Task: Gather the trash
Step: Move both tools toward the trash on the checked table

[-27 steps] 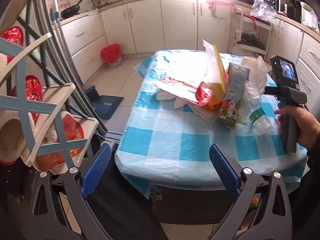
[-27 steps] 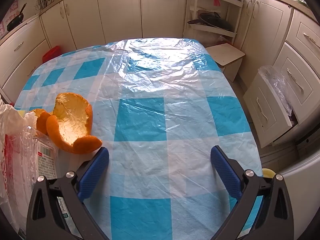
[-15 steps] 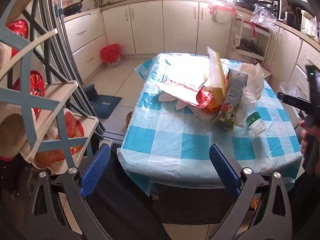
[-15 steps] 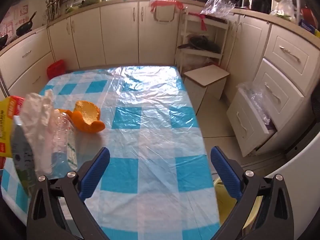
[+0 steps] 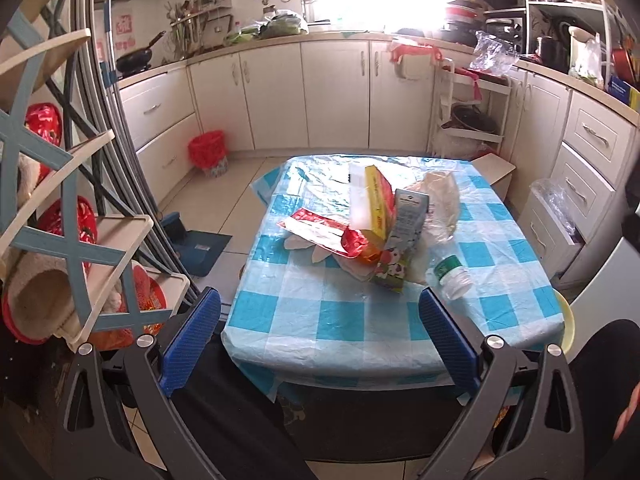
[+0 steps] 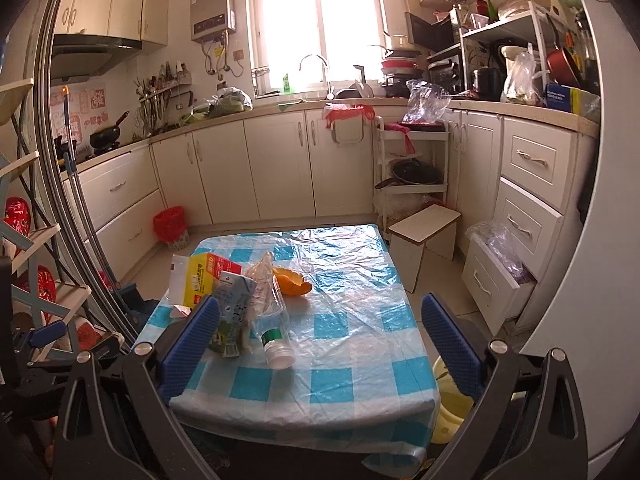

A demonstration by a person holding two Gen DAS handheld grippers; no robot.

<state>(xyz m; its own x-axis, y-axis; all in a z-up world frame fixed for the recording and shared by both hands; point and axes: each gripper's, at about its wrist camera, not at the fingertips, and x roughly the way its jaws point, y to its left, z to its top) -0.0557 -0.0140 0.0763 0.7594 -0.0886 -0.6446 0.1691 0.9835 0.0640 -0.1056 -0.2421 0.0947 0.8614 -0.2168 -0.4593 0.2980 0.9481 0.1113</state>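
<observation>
Tabletop bottle [image 6: 274,330], cap toward camera.

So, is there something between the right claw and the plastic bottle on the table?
Nothing visible. The right claw is open and empty, and the plastic bottle lies nearest on the tablecloth, cap toward it, carton beside it.
</observation>
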